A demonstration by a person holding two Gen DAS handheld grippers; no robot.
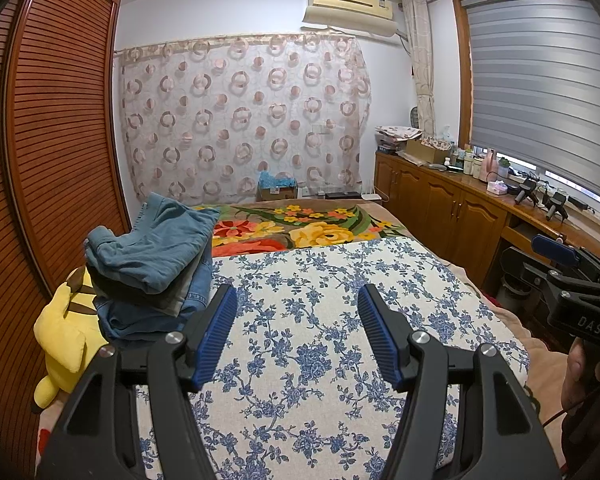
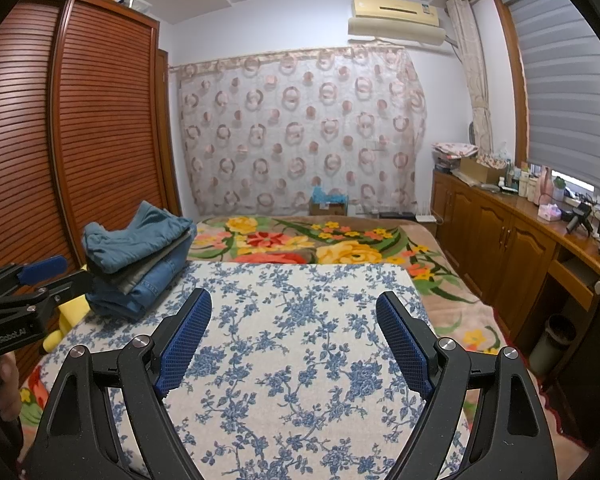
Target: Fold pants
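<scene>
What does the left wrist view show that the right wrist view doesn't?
Only the left wrist view: most of the yellow plush toy beside the pants stack, and the right gripper seen from the side.

Only the right wrist view: the left gripper from the side, and a dark bin by the cabinets.

Both: the stack of folded pants, the blue floral board, and open, empty jaws.

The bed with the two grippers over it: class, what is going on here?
A person holds a left gripper and a right gripper, both open and empty, above a blue-flowered board on the bed. A stack of folded pants sits at the board's far left corner, beside a yellow plush toy. No pants lie on the board now.
</scene>
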